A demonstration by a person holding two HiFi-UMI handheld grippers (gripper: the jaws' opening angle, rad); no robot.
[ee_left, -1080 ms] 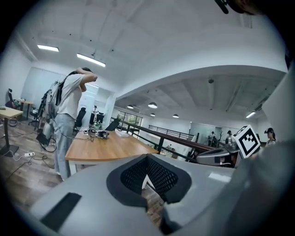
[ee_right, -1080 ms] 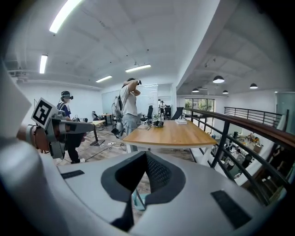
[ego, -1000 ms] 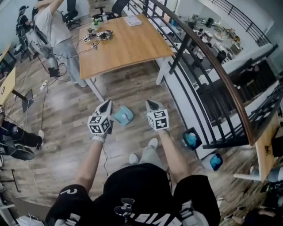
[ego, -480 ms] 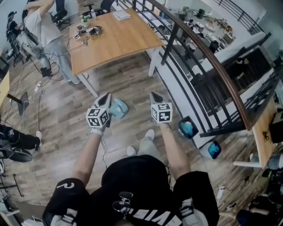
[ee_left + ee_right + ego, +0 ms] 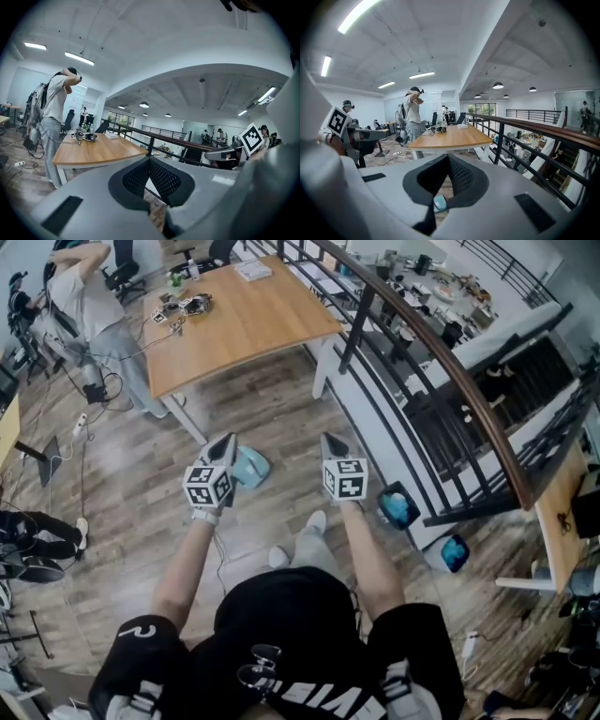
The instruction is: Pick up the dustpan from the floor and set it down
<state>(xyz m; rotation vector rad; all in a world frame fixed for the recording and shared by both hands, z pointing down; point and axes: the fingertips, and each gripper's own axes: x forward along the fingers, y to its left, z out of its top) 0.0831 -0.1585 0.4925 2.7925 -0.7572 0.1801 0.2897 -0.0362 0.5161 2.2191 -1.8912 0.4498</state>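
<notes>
The light-blue dustpan [image 5: 250, 466] lies on the wooden floor in front of the person's feet, in the head view just right of my left gripper [image 5: 225, 441]. That gripper is held above the floor, its jaws together at the tip [image 5: 150, 160], with nothing in them. My right gripper [image 5: 330, 440] hangs to the right of the dustpan, also above the floor, shut and empty. In the right gripper view a small piece of the dustpan [image 5: 439, 202] shows through the gap behind the closed tips [image 5: 449, 157]. Both grippers point roughly level, toward the table.
A wooden table [image 5: 246, 326] with small devices stands ahead; a person [image 5: 89, 296] stands at its left end. A dark railing [image 5: 422, 348] runs along the right, with two blue objects [image 5: 400, 511] at its foot. Cables lie on the floor at the left.
Both grippers have moved forward toward the table and a little up. The dustpan now sits right beside the left gripper in the head view. Both stay shut and empty.
</notes>
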